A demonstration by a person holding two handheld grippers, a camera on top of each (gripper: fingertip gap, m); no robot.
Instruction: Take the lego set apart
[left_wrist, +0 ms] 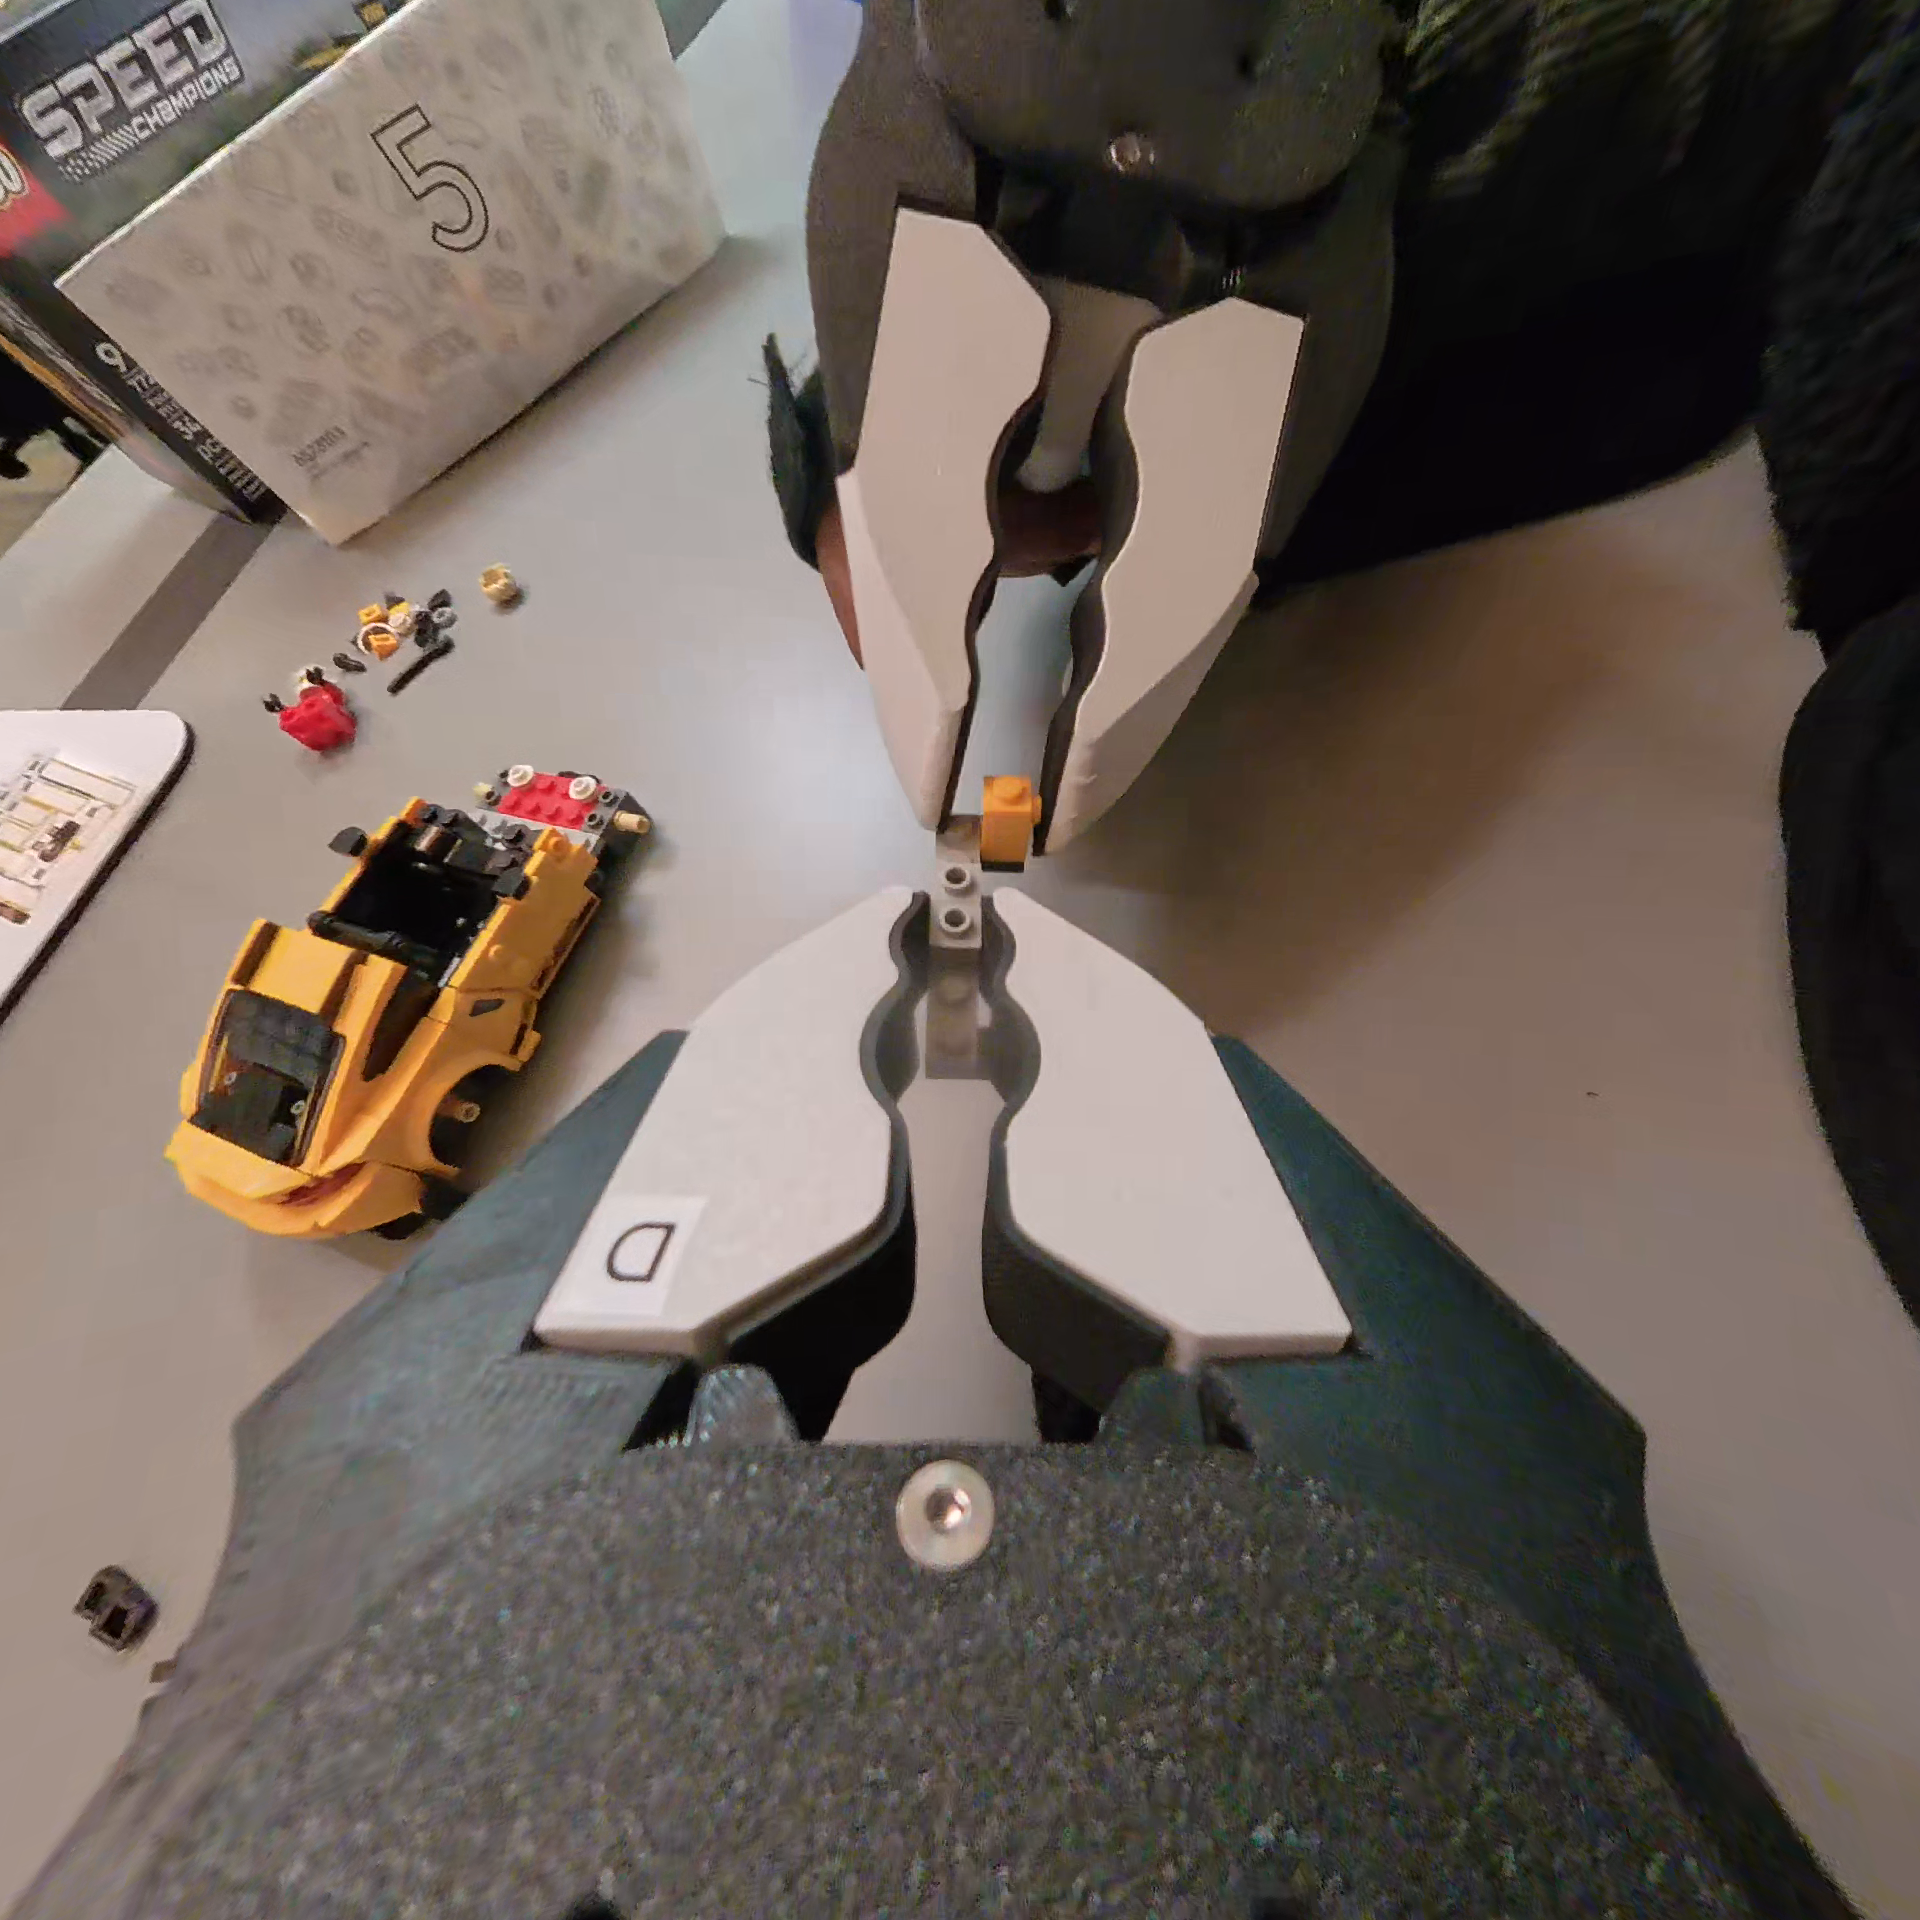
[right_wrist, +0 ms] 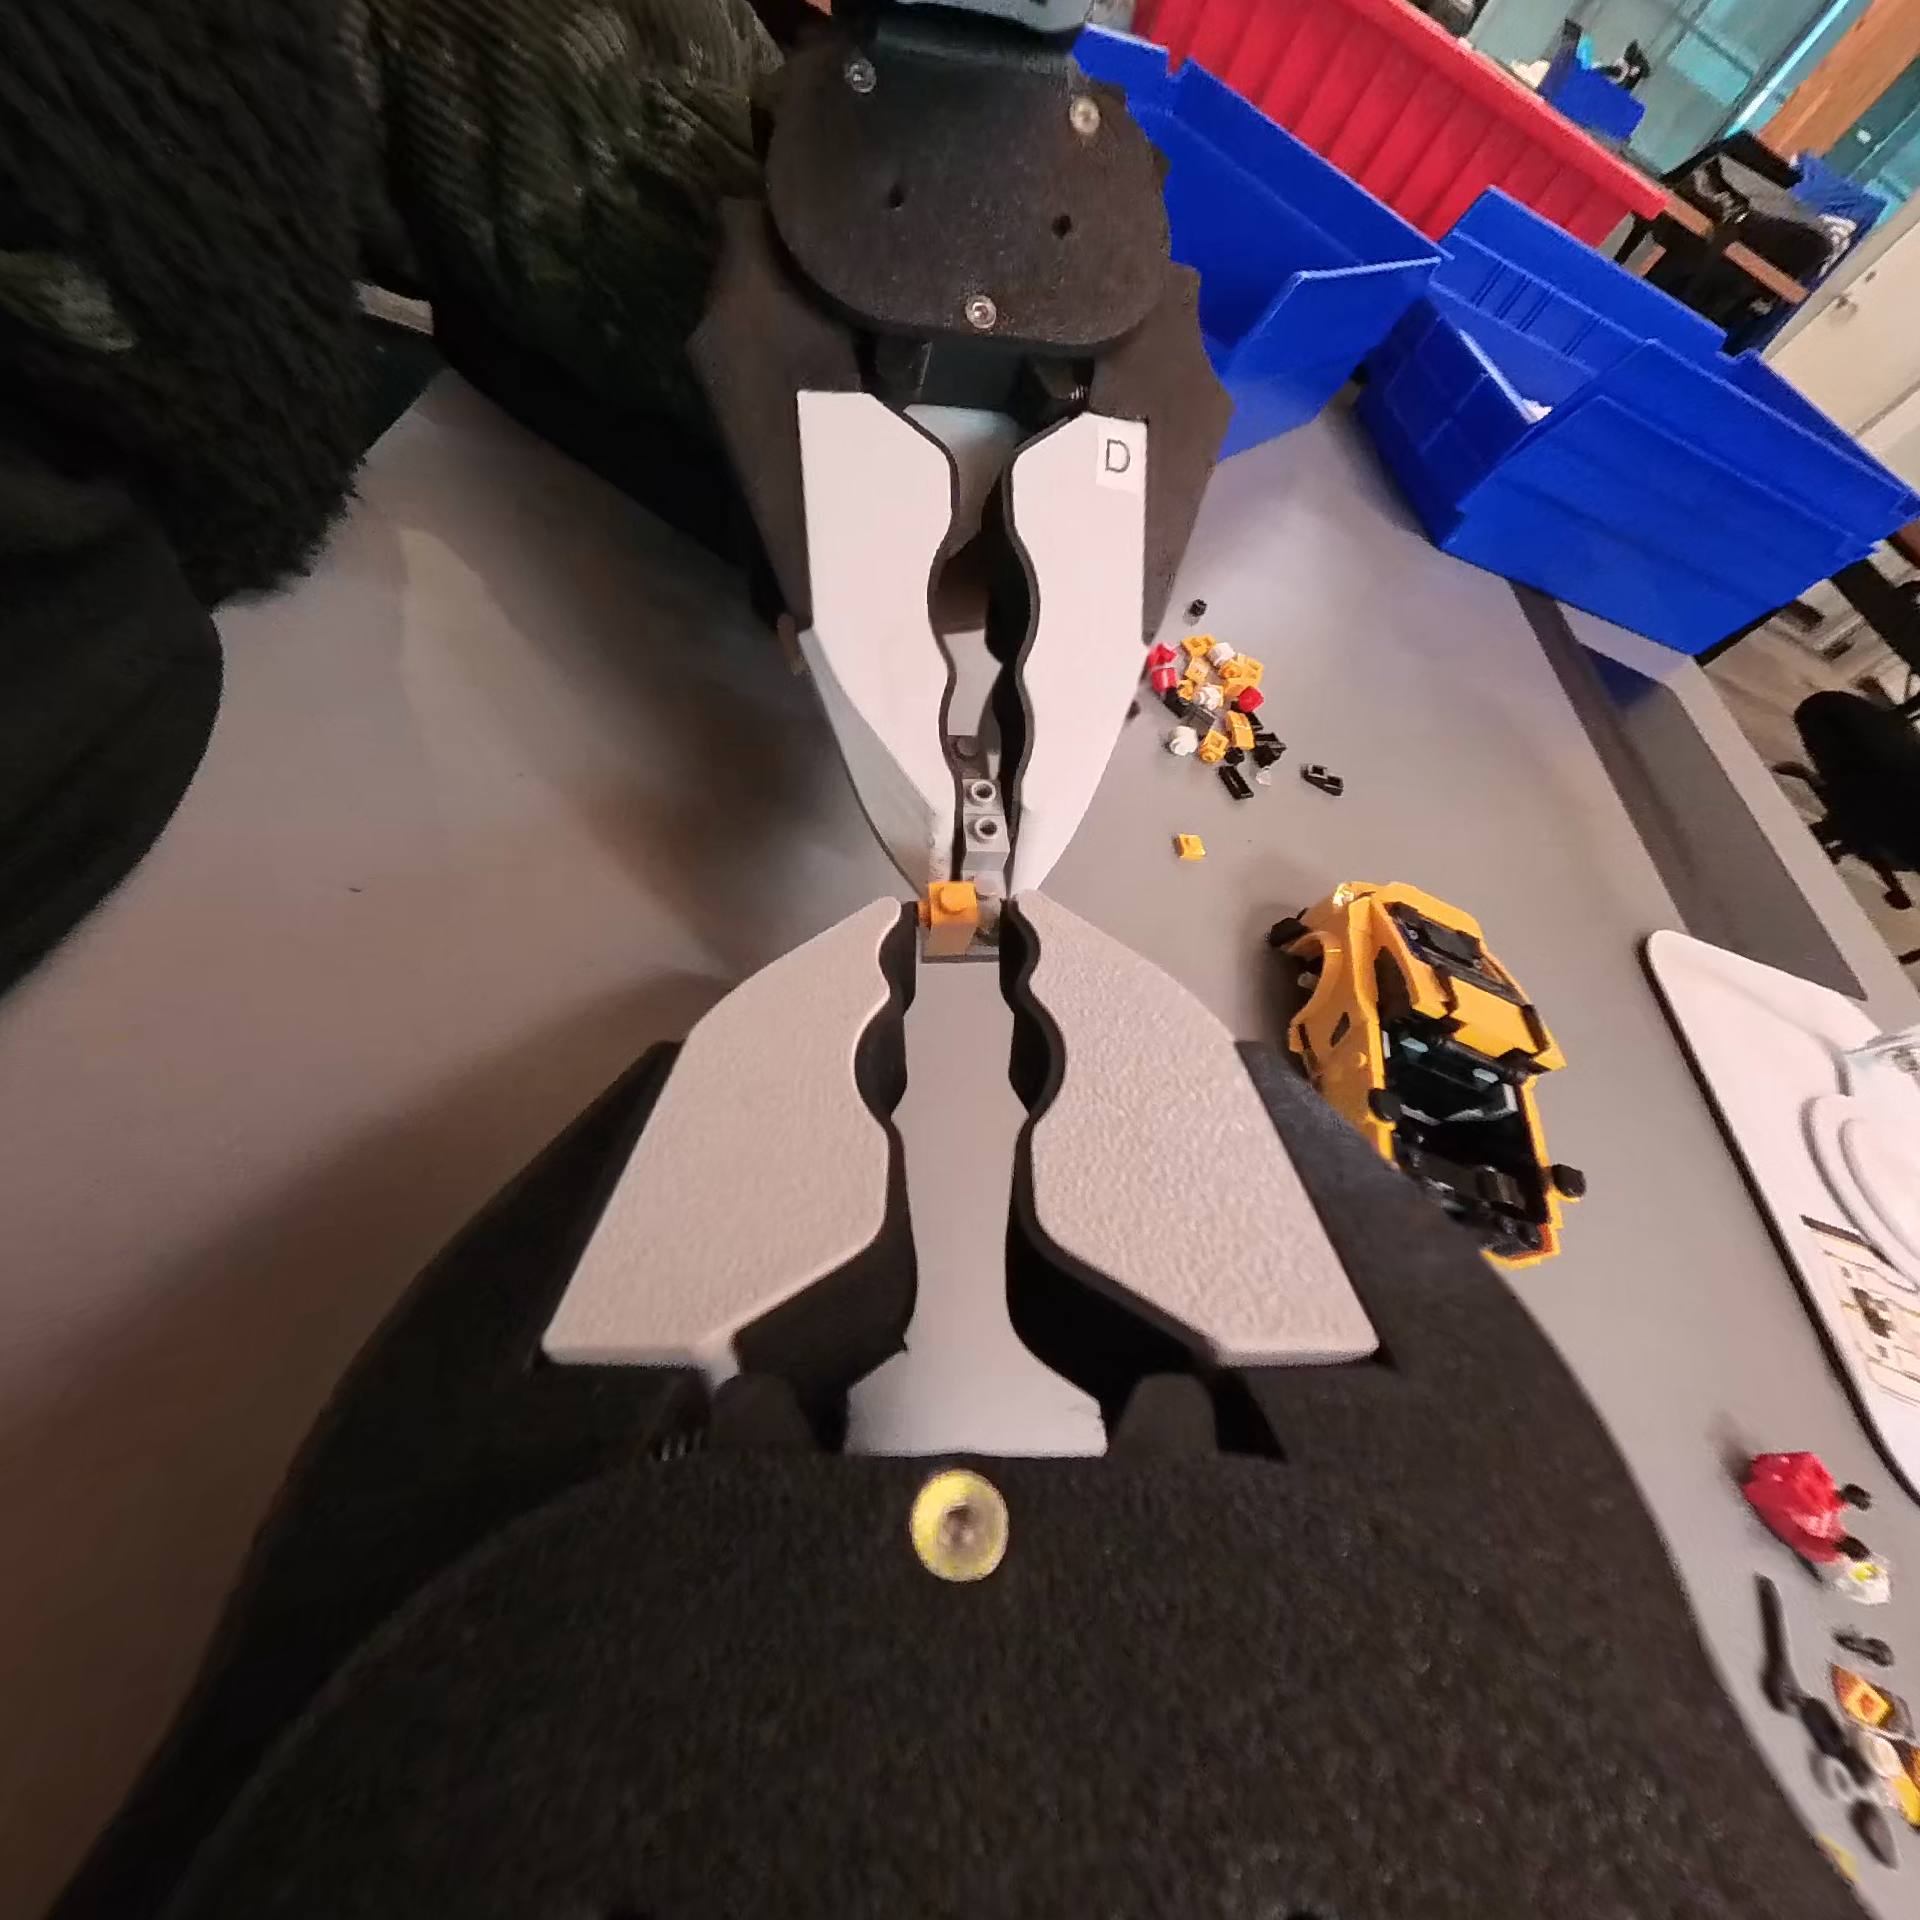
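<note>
Yellow and black, the lego car (left_wrist: pixel 374 1008) sits roofless on the grey table (left_wrist: pixel 1455 1039) with red studs bared at its rear, near the white instruction sheet (left_wrist: pixel 62 821) at the table's edge. Above the table's middle, the left gripper (left_wrist: pixel 956 914) is clamped on one grey plate (left_wrist: pixel 958 914), while the right gripper (right_wrist: pixel 961 920) pinches one orange brick (right_wrist: pixel 951 914) stuck to the plate's end. Two heaps of loose pieces (right_wrist: pixel 1221 707) lie apart from the car.

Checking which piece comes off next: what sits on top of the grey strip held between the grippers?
A small orange brick sits on the grey strip's end; their joint is covered by the right gripper.
</note>
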